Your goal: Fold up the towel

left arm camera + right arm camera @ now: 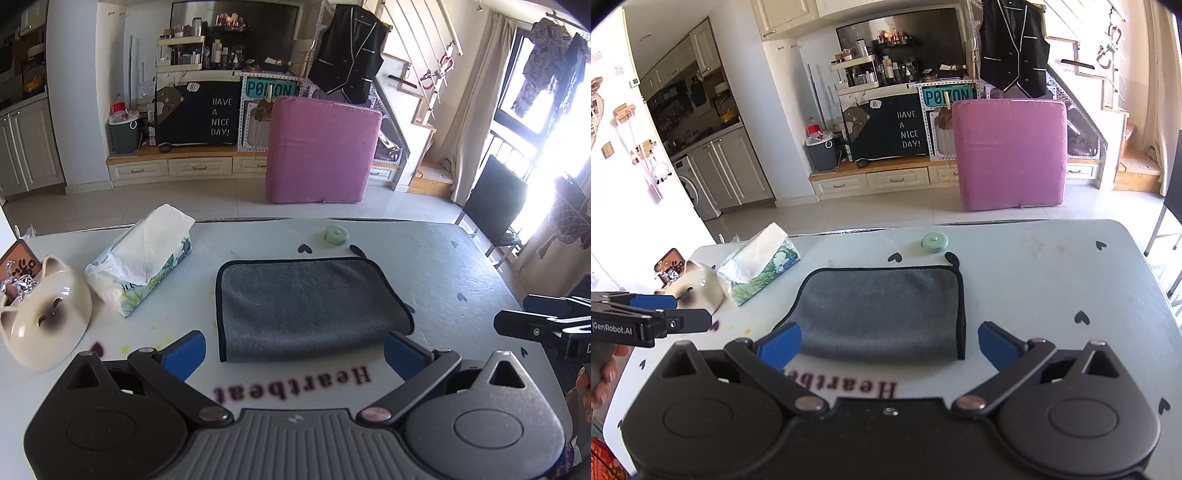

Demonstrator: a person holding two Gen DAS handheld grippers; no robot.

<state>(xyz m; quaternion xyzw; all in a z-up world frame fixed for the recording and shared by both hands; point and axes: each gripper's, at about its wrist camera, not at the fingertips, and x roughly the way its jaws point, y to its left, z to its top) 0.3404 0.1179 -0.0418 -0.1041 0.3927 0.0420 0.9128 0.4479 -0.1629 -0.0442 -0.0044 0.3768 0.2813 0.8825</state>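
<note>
A grey towel (308, 308) with black trim lies folded flat in the middle of the white table (461, 266); it also shows in the right wrist view (882, 308). My left gripper (293, 352) is open and empty, its blue fingertips (184, 352) spread either side of the towel's near folded edge, just above the table. My right gripper (888, 345) is open and empty, also at the towel's near edge. The left gripper appears from the side in the right wrist view (665, 314), and the right gripper in the left wrist view (546, 321).
A tissue pack (142, 254) and a cat-shaped ceramic bowl (44, 325) sit left of the towel. A small green round object (336, 234) lies beyond the towel's far edge. A pink cushion (321, 149) stands on the floor behind the table. A chair (495, 203) is at the right.
</note>
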